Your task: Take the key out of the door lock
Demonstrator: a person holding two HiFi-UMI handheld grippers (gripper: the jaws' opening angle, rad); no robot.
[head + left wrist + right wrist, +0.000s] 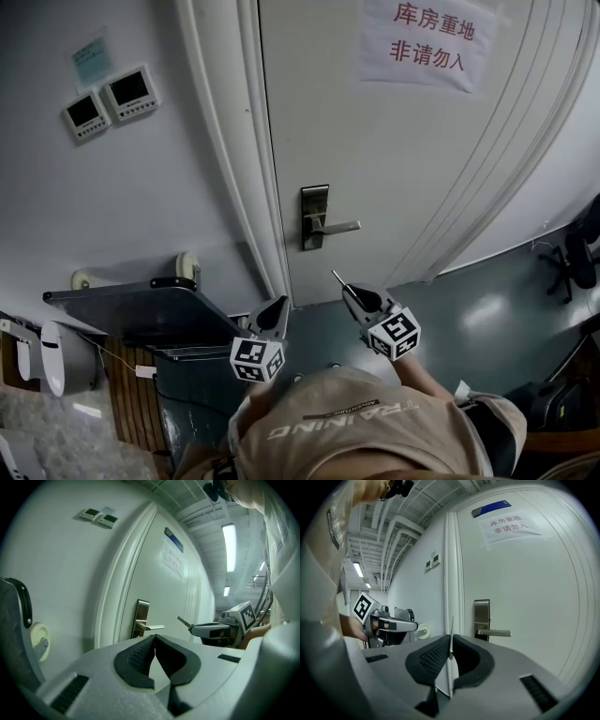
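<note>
The white door (412, 150) is closed, and its metal lock plate (315, 217) carries a lever handle (339, 226). My right gripper (349, 291) is shut on the key (337, 278), well short of the door and below the lock. In the right gripper view the key's thin blade (451, 637) stands upright between the pads (433, 656), with the lock plate (482, 618) beyond it. My left gripper (277, 309) hangs beside it on the left, shut with nothing in it (154, 641). From the left gripper view the key (183, 621) juts out of the right gripper (191, 628).
A paper sign (427, 39) with red print hangs high on the door. Two small control panels (108, 98) sit on the wall at left. A grey cart top (141, 314) stands low at left. An office chair (577, 253) is at far right.
</note>
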